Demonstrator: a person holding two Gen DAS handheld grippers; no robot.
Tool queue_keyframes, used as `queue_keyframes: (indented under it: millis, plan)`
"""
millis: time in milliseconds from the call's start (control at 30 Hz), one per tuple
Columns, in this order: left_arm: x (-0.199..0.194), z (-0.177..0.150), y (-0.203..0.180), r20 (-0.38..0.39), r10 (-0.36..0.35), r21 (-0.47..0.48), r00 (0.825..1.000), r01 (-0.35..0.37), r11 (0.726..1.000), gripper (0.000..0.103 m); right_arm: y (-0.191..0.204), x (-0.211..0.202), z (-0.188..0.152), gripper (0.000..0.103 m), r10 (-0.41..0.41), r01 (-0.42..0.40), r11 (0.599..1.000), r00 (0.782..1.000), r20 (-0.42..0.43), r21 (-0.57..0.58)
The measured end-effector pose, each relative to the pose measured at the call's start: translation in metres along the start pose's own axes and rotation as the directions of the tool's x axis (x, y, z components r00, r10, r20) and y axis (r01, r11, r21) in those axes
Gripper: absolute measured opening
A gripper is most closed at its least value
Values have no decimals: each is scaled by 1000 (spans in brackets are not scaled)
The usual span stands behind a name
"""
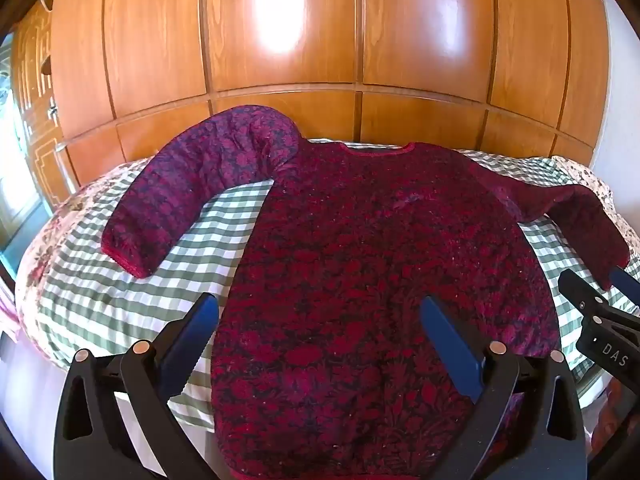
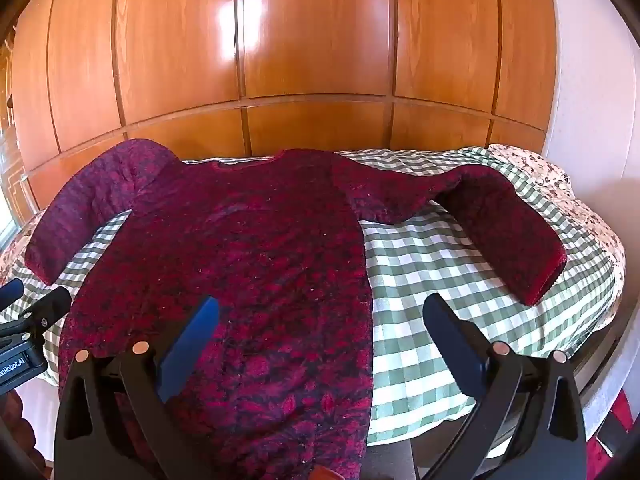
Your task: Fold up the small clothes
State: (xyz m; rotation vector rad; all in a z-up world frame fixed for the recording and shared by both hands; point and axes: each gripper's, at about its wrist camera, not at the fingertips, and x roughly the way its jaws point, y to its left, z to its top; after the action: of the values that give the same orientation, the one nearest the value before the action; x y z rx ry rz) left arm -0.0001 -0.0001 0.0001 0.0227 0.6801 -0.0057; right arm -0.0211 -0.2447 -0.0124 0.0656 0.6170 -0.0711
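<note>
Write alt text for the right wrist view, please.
A dark red patterned sweater lies flat, sleeves spread, on a green-checked bedcover before a wooden wardrobe. The open right gripper hovers over its lower hem, holding nothing; the left gripper shows at the left edge.

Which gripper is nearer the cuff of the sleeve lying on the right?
Right. The right gripper hovers open beside that cuff; the left gripper hovers open over the sweater body's opposite side.
</note>
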Motion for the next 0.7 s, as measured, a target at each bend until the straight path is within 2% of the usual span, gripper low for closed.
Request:
queue_keyframes:
  millis: [167,267,300,700]
  plan:
    - [0,0,0,-1,-4,-2,1000,4,1000,100,1,2,8,101,-6,6,1000,1000,-17,10]
    - [0,0,0,-1,-5,-2,1000,5,1000,100,0,1,-1,101,14,-14,1000,1000,7,8]
    - [0,0,0,-2,-4,-3,1000,4,1000,100,3,4,5,101,11,-11,1000,1000,-16,4]
    - [3,-2,-1,-5,-6,-6,1000,6,1000,100,-2,4,-1,101,13,-12,1000,1000,-14,6]
